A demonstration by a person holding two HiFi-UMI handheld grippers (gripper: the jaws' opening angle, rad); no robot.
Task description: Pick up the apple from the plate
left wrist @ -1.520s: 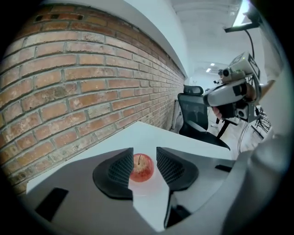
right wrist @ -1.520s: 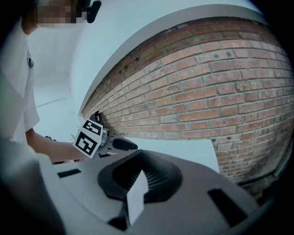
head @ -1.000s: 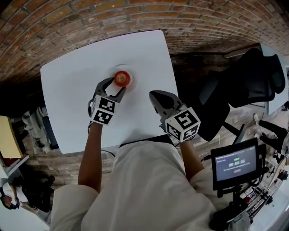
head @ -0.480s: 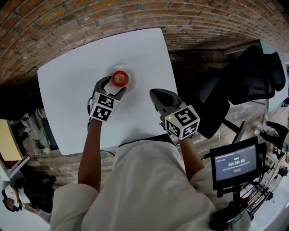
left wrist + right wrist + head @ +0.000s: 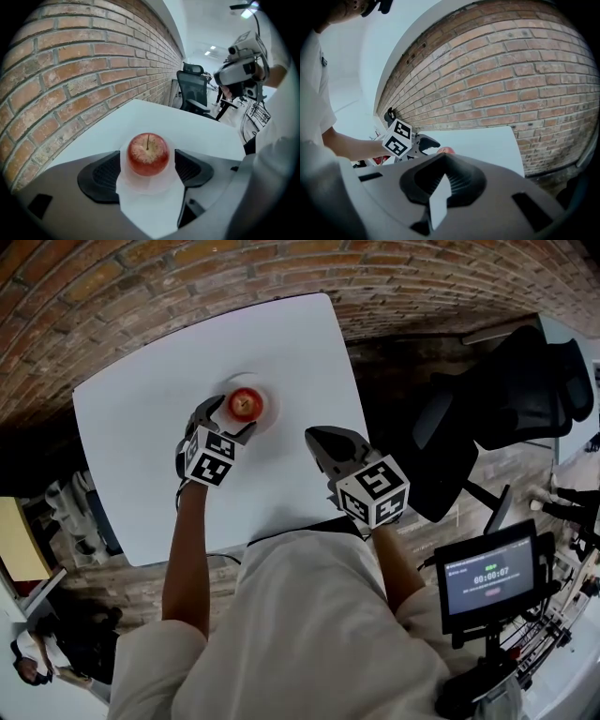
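A red apple (image 5: 246,404) stands stem up on a small white plate (image 5: 268,407) on the white table (image 5: 141,446). My left gripper (image 5: 232,417) reaches over the plate's near edge. In the left gripper view the apple (image 5: 148,153) sits between the two black pads (image 5: 104,176), with a gap on each side. The jaws have just been opening and nothing presses on the fruit. My right gripper (image 5: 322,441) hovers over the table to the right of the plate, its jaws together and empty. From there only a sliver of the apple (image 5: 446,150) shows past the left gripper (image 5: 423,141).
A brick wall (image 5: 187,277) runs along the table's far side. A black office chair (image 5: 525,399) stands to the right, off the table. A screen on a stand (image 5: 489,579) is at the lower right. The table's right edge (image 5: 352,371) lies close to the right gripper.
The left gripper has moved forward and down towards the plate, its jaws have spread wider, and they now stand on either side of the apple. The right gripper has sunk a little.
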